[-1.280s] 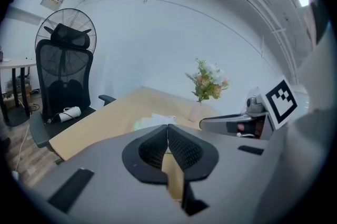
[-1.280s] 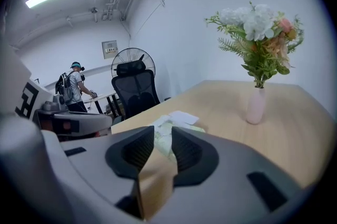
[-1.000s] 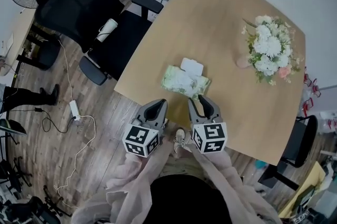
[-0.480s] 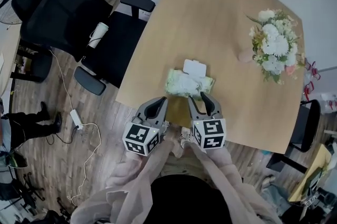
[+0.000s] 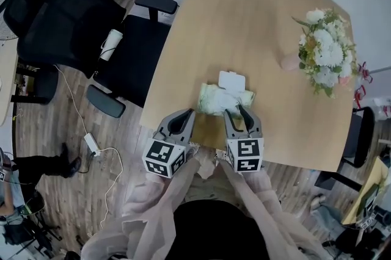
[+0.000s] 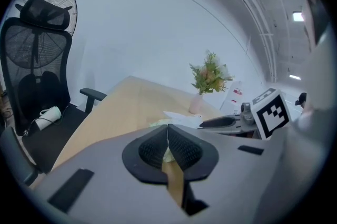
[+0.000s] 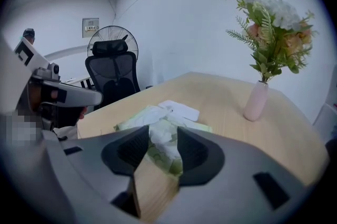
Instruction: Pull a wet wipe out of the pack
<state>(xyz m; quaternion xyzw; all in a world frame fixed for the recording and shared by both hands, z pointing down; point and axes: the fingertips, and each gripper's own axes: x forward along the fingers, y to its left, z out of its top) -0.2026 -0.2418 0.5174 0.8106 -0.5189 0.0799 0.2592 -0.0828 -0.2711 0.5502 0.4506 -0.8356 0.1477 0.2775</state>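
The green-patterned wet wipe pack point(image 5: 215, 98) lies near the front edge of the wooden table point(image 5: 275, 21). Its white lid point(image 5: 231, 80) is flipped open and a crumpled white wipe point(image 5: 227, 94) sticks up. My right gripper point(image 5: 236, 112) is open, its tips at the pack's near right edge. In the right gripper view the pack point(image 7: 134, 119) and the wipe show through the open gap of that gripper point(image 7: 163, 132), and neither pad presses on them. My left gripper point(image 5: 188, 113) is shut and empty, hovering at the table's edge left of the pack. In its own view the left gripper point(image 6: 167, 127) has its pads meeting.
A pink vase of white flowers point(image 5: 322, 52) stands at the table's far right. A black office chair point(image 5: 73, 21) with a white roll on its seat stands left of the table, with cables on the wooden floor. A standing fan point(image 7: 111, 41) is behind the chair.
Both grippers have moved forward toward the pack. The right gripper's tips now reach its near edge, and the left has come up to the table's edge.
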